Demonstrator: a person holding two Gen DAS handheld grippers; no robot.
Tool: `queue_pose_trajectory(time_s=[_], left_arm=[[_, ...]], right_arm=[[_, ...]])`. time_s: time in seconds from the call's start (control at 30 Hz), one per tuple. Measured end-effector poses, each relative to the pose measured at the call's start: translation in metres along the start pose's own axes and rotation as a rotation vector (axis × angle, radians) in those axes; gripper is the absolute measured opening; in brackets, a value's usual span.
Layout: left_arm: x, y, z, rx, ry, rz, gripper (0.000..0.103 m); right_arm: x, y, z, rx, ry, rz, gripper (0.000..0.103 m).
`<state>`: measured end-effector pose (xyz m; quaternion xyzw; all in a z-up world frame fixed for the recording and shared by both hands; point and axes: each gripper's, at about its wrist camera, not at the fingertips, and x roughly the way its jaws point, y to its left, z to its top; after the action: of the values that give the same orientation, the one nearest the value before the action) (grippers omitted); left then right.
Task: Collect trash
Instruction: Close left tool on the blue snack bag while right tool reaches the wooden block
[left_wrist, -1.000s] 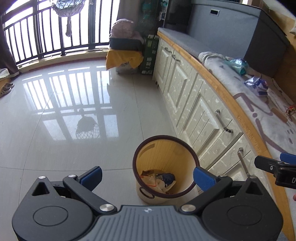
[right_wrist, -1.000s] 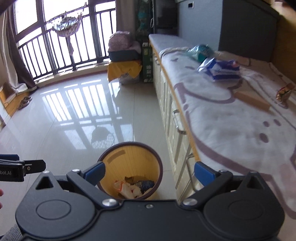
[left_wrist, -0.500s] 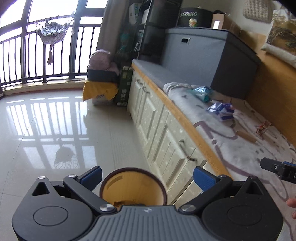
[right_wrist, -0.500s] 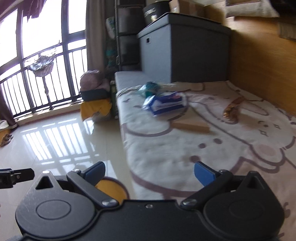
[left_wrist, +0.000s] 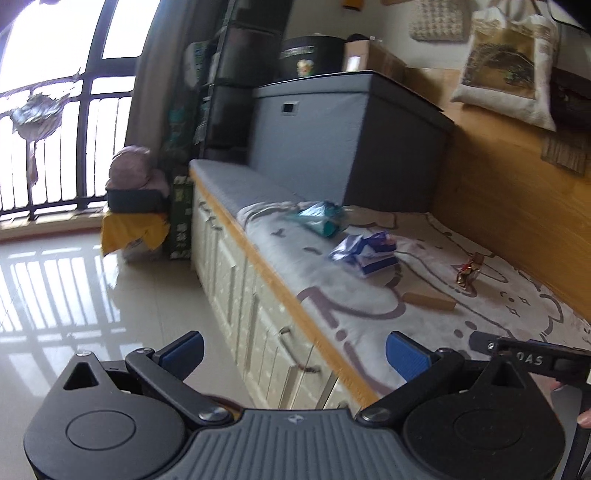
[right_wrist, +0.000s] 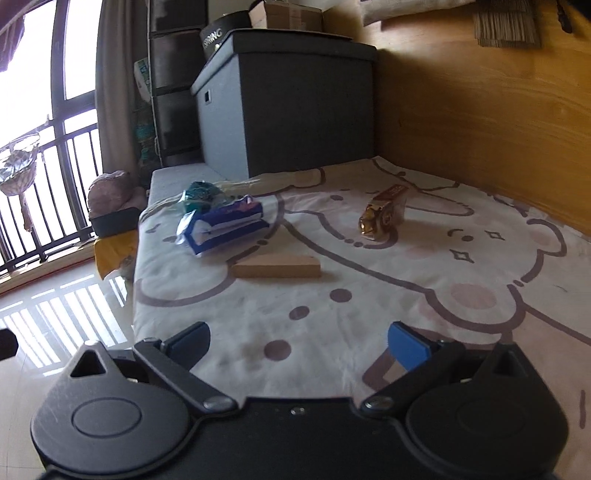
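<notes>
Trash: blue wrapper (right_wrist: 221, 230) mid-left, gold wrapper (right_wrist: 382, 218) mid-frame. Your right hand-held gripper (right_wrist: 299, 345) gapes empty; crinkly foil may slip your pinch.

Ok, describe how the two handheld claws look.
Both match: the left claw and right claw have black linkage arms with silver pivot bolts, round black housings and blue finger pads. The left body is ribbed grey, the right plain black. White lettering marks the right claw's side.
</notes>
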<state>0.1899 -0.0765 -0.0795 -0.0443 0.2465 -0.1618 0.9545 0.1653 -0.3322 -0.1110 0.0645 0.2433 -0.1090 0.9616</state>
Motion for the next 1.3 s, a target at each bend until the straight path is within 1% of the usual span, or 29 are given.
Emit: queue_pose_trajectory(time_s=[0.1, 0.23, 0.43, 0.53, 0.6, 0.7, 0.83, 0.9, 0.97, 1.07, 1.17, 1.23, 1.27, 1.3], left_arm=[[0.024, -0.014, 0.017, 0.054, -0.008, -0.048, 0.103], [0.061, -0.025, 0.04, 0.071, -0.01, -0.111, 0.103], [0.106, -0.027, 0.078, 0.109, -0.033, -0.158, 0.103], [0.122, -0.03, 0.092, 0.171, -0.06, -0.197, 0.103], [0.135, -0.034, 0.099, 0.226, -0.061, -0.22, 0.103], [0.157, -0.035, 0.105, 0.291, -0.05, -0.209, 0.103], [0.182, -0.033, 0.11, 0.344, -0.031, -0.192, 0.103], [0.191, -0.033, 0.111, 0.386, -0.027, -0.195, 0.103], [0.199, -0.036, 0.11, 0.446, -0.02, -0.203, 0.103], [0.21, -0.046, 0.106, 0.573, 0.011, -0.211, 0.103], [0.215, -0.055, 0.1, 0.656, 0.027, -0.251, 0.103], [0.218, -0.058, 0.099, 0.674, 0.023, -0.263, 0.103], [0.22, -0.06, 0.099, 0.677, 0.022, -0.269, 0.103], [0.221, -0.062, 0.098, 0.689, 0.024, -0.271, 0.103]], right_arm=[[0.016, 0.0, 0.005, 0.016, 0.028, -0.019, 0.103], [0.034, -0.001, 0.012, 0.037, 0.044, -0.02, 0.103], [0.061, -0.005, 0.024, 0.091, 0.062, -0.003, 0.103], [0.075, -0.003, 0.029, 0.119, 0.059, -0.006, 0.103], [0.084, 0.0, 0.032, 0.118, 0.058, 0.0, 0.103], [0.096, 0.005, 0.035, 0.11, 0.062, 0.024, 0.103], [0.111, 0.013, 0.039, 0.094, 0.096, 0.028, 0.103], [0.118, 0.017, 0.041, 0.086, 0.102, 0.027, 0.103], [0.124, 0.022, 0.044, 0.073, 0.109, 0.028, 0.103], [0.132, 0.028, 0.047, 0.053, 0.118, 0.007, 0.103], [0.135, 0.027, 0.048, 0.056, 0.118, 0.0, 0.103], [0.133, 0.022, 0.047, 0.083, 0.105, 0.006, 0.097], [0.132, 0.02, 0.047, 0.089, 0.099, -0.003, 0.092], [0.13, 0.018, 0.047, 0.092, 0.096, 0.003, 0.092]])
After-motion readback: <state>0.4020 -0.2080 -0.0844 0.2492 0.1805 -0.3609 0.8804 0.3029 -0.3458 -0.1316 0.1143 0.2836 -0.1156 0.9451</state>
